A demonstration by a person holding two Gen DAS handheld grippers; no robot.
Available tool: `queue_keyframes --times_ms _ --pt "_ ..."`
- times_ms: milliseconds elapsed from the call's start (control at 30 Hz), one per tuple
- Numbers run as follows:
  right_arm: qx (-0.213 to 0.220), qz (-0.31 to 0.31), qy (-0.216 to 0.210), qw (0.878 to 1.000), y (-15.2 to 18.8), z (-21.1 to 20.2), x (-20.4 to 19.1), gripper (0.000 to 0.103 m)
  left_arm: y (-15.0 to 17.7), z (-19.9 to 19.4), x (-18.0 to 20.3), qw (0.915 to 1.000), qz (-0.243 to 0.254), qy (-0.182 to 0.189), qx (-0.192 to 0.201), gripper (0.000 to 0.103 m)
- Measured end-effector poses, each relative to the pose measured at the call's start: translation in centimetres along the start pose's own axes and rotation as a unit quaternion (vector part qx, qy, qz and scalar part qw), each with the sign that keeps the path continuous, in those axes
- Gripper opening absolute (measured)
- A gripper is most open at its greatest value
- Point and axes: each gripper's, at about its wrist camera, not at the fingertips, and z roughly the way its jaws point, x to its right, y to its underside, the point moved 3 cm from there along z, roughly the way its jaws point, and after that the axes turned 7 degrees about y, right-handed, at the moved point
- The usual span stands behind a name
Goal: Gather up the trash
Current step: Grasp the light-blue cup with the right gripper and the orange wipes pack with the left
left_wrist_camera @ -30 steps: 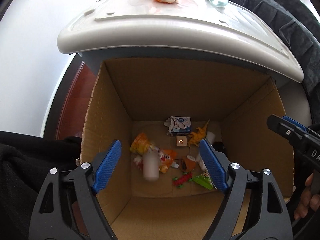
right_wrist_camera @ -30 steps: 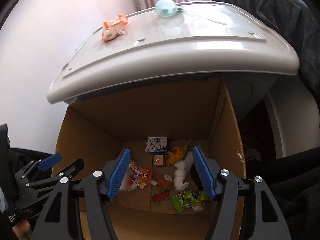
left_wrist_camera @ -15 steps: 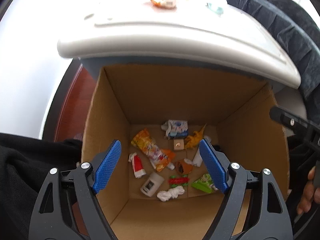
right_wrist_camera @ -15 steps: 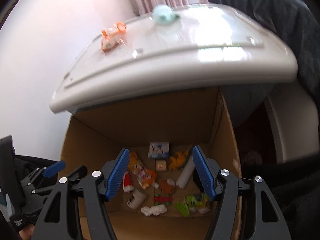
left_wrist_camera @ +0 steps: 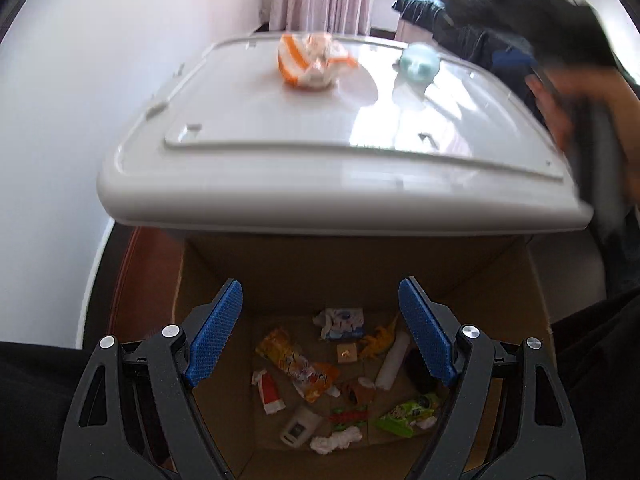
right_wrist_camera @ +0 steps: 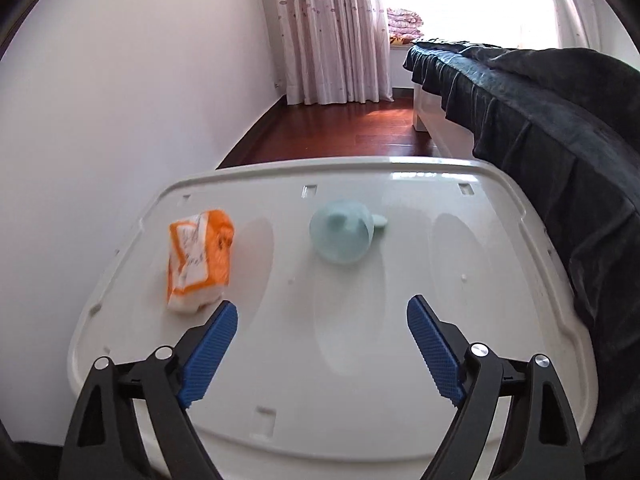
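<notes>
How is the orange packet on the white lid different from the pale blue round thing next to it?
The orange packet is orange and white with printing on it; the pale blue thing is one plain colour. The orange packet is boxy and crumpled, while the pale blue thing is rounded and smooth. The orange packet lies nearer the wall, the pale blue thing nearer the dark bed cover. Both rest on the white lid, apart from each other and untouched.

Light: bright daylight from window (right_wrist_camera: 460, 0) (blown out) | glare: lid (right_wrist_camera: 340, 340) | blur: left view's right edge | edges: fisheye-bent
</notes>
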Motion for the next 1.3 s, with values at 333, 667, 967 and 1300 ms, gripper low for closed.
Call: queue_keyframes --times_ms 333,667,967,1300 --pt "-0.033 0.038 0.085 0.995 -3.6 11.8 -1.6 0.094 -0.4 1.0 -2.4 0.9985 -0.052 0.012 -0.013 0.079" --pt "-0.059 0.063 0.089 0.992 -3.8 13.9 -0.7 0.06 -0.5 1.6 -2.9 0.9976 -0.063 0.021 -0.021 0.079" --pt "-0.053 0.044 0.047 0.996 -1.9 11.2 0.3 0.06 -0.9 1.2 -2.8 0.9982 -0.056 0.009 -0.016 0.079" --pt "-0.026 -0.009 0.008 1.0 0.3 3.6 4.4 0.061 -12.3 1.5 -1.9 0.9976 -0.051 0.02 0.043 0.079"
